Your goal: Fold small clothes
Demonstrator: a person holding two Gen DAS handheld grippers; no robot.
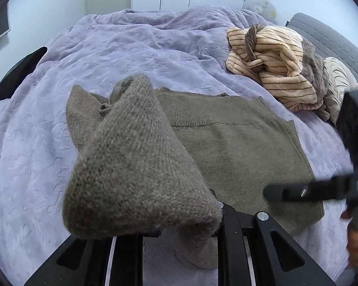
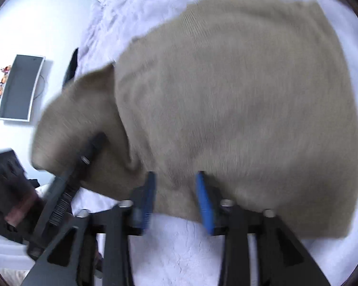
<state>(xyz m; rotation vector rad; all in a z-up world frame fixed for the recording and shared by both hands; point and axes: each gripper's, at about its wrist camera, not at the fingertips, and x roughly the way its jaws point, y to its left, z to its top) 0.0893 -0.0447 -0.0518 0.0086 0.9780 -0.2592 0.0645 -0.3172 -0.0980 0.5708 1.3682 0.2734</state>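
Two garments share the bed (image 1: 131, 47), which fills most of what I see under its lilac plush blanket (image 1: 23, 155). The bigger job, a taupe knit sweater (image 1: 238, 147), lies spread flat on the near half of the bed, its ribbed hem towards the far side and its body reaching the near edge. The other, a cream striped fleece garment (image 1: 274, 66), sits in a heap by the far right corner against a grey headboard (image 1: 334, 40), untouched.

I judge I am partway through the first fold: the sweater's left sleeve (image 1: 136, 162) is lifted off the blanket and hangs as a cone from my left hand-held gripper (image 2: 93, 147), whose jaws are clamped together on the knit. In the right wrist view that sleeve rises beside the body's left edge. My right hand-held gripper (image 2: 176, 197) has its blue pads (image 2: 204, 202) apart, poised over the sweater's near edge; the picture is blurred, but I see no cloth pinched between them, so I read it as holding nothing.

Next, I think the sleeve must be carried across the body and laid flat along it, with the cuff kept clear of the near edge. The right side should pin or steady the body so the loose knit does not drag along. The risk I see is the soft knit bunching at the shoulder.
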